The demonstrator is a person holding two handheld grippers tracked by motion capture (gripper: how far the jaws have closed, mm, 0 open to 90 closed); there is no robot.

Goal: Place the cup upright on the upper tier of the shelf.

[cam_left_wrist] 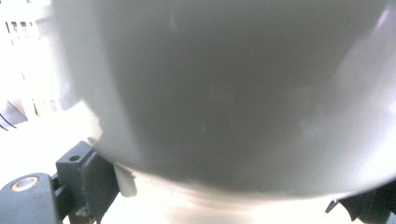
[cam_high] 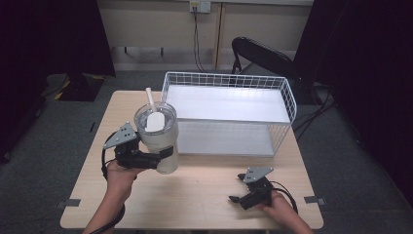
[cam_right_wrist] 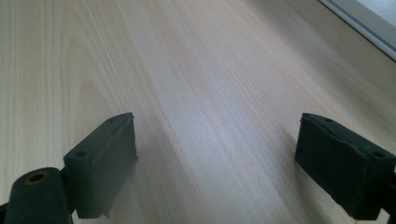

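Note:
A white tumbler point(cam_high: 159, 144) with a clear lid and a white straw point(cam_high: 151, 101) stands upright over the table's left half. My left gripper point(cam_high: 164, 156) is shut on its lower body from the left side. In the left gripper view the tumbler's grey-white wall point(cam_left_wrist: 233, 93) looms close between the two jaws, one finger point(cam_left_wrist: 95, 179) at the left. I cannot tell whether its base touches the table. My right gripper point(cam_high: 237, 191) lies low at the front right, open, with bare wood between its fingers point(cam_right_wrist: 107, 163).
A white wire basket point(cam_high: 287, 95) with a flat white shelf stands at the back of the wooden table point(cam_high: 204, 195), just right of the tumbler. A black folding chair point(cam_high: 263, 56) stands behind the table. The basket's edge point(cam_right_wrist: 364, 28) shows top right in the right gripper view.

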